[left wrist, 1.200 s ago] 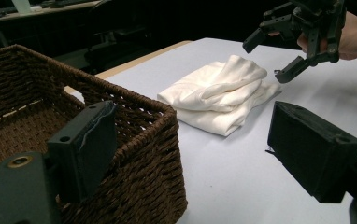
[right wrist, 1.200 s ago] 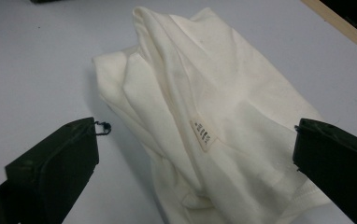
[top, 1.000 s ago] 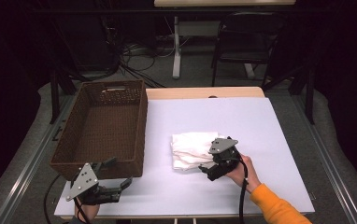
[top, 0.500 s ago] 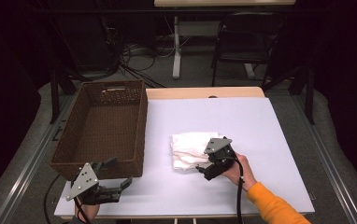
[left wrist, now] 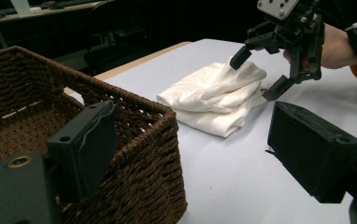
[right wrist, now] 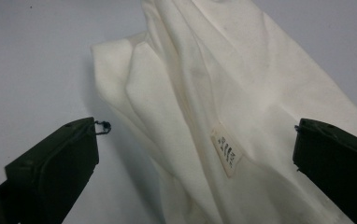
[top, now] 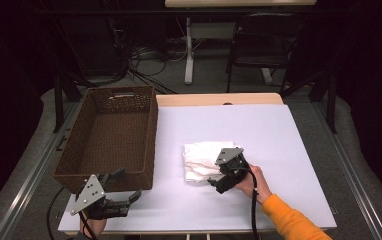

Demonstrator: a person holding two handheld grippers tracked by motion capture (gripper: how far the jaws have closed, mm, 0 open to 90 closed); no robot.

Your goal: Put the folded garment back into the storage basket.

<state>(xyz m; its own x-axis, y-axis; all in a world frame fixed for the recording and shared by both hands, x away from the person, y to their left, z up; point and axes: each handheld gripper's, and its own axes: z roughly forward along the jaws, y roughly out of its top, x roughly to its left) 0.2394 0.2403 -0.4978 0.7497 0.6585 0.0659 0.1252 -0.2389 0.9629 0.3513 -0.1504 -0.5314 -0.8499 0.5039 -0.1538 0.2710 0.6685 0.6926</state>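
Observation:
A folded white cloth (top: 199, 160) lies on the white table (top: 284, 130), right of a brown wicker basket (top: 109, 135) with nothing in it. My right gripper (top: 218, 175) is open at the cloth's near right edge, and the folds lie between its jaws. In the right gripper view the cloth (right wrist: 223, 93) and its small label (right wrist: 225, 151) sit between the spread jaws of the right gripper (right wrist: 195, 163). My left gripper (left wrist: 197, 154) stands open at the basket's near right corner (left wrist: 167, 121) and holds nothing. The left gripper view also shows the right gripper (left wrist: 257, 72) over the cloth (left wrist: 209, 98).
The basket takes up the table's left side. A strip of wooden tabletop (top: 219, 99) shows at the far edge. Beyond it are a dark chair (top: 264, 40) and cables on the floor (top: 144, 60). An orange sleeve (top: 289, 220) comes in at the bottom right.
The right gripper has shifted slightly left, further onto the cloth's edge. The left gripper and the basket have not moved.

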